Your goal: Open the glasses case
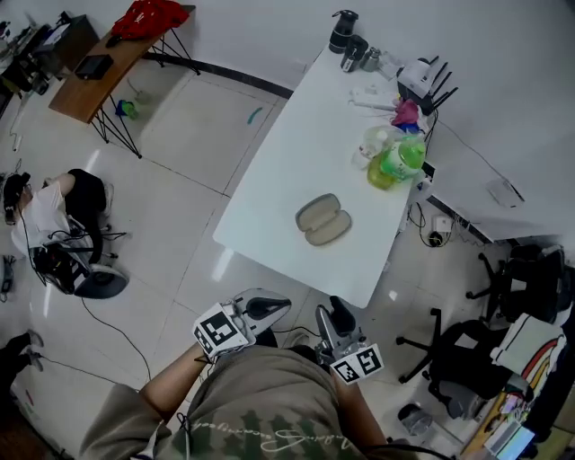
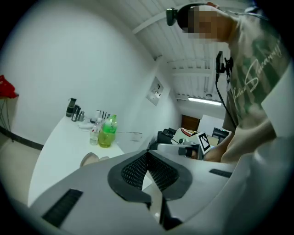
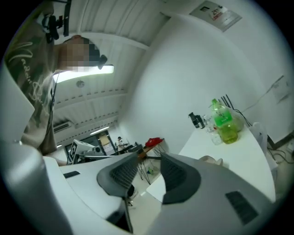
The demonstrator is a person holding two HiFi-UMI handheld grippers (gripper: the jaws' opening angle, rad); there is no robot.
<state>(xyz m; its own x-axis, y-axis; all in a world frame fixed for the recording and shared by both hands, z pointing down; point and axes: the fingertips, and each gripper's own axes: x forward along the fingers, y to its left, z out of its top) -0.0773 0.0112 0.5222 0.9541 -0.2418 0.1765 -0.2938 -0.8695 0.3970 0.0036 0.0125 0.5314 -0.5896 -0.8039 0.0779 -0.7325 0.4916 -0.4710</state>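
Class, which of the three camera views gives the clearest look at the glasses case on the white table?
The head view: the glasses case lies whole and unobstructed on the white table. The left gripper view and the right gripper view each show only a small edge of it, and the rest is hidden.

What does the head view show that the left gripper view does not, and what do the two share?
Only the head view: the whole glasses case, apparently open, on the white table; a wooden desk bearing a red cloth; a person sitting on the floor.
Only the left gripper view: the left gripper close up, jaws together with nothing between them, and a ceiling light.
Both: the table, the green bottle, and the right gripper.
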